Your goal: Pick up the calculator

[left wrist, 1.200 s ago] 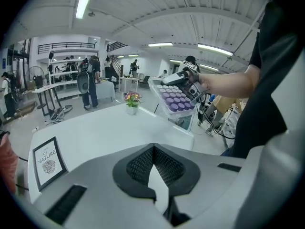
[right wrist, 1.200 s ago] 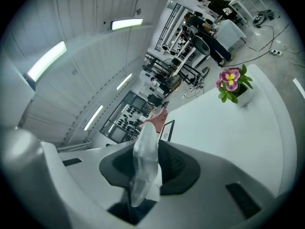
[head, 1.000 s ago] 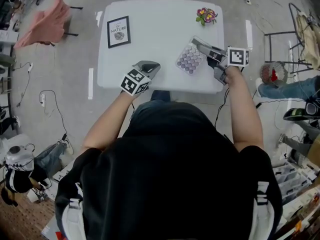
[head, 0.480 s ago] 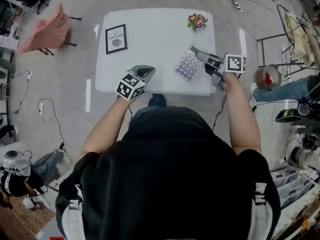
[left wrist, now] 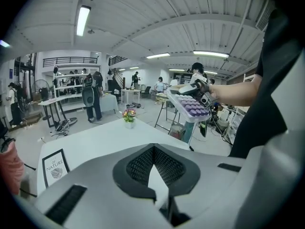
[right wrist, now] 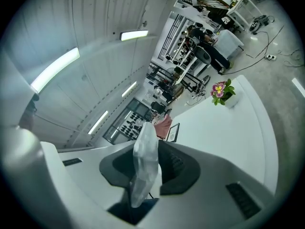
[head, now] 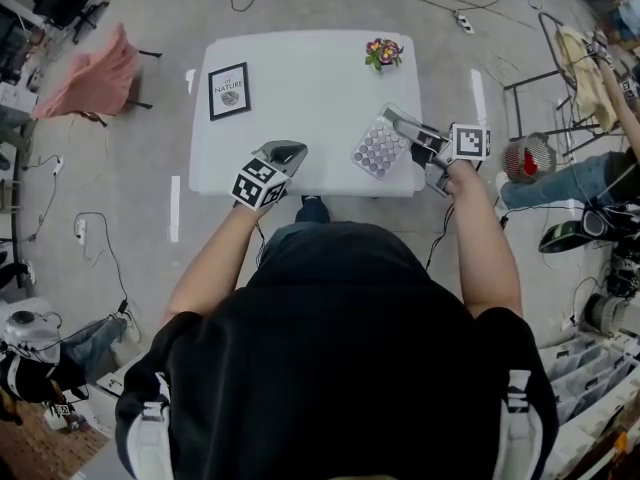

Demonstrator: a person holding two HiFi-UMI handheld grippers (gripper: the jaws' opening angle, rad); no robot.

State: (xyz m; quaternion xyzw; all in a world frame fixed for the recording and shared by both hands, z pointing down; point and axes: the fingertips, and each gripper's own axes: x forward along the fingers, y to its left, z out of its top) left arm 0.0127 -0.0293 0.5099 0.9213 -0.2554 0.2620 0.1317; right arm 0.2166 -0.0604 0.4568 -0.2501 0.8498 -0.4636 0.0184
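The calculator (head: 379, 147), white with rows of purple keys, is tilted in the air over the right front part of the white table (head: 300, 78). My right gripper (head: 402, 128) is shut on its right edge. In the right gripper view the calculator (right wrist: 144, 166) shows edge-on, pinched between the two pads. From the left gripper view it appears raised at the upper right, the calculator (left wrist: 193, 106) well above the tabletop. My left gripper (head: 288, 151) hovers at the table's front edge, left of the calculator, with its jaws (left wrist: 153, 149) shut on nothing.
A framed picture (head: 229, 90) lies at the table's back left. A small pot of flowers (head: 383, 53) stands at the back right. A pink cloth (head: 95, 73) hangs on a chair to the left. A seated person's legs (head: 570, 178) and a wire basket (head: 527, 156) are to the right.
My right gripper has kept its hold and carried the calculator a little higher and sideways. The left gripper has risen slightly at the table's front edge.
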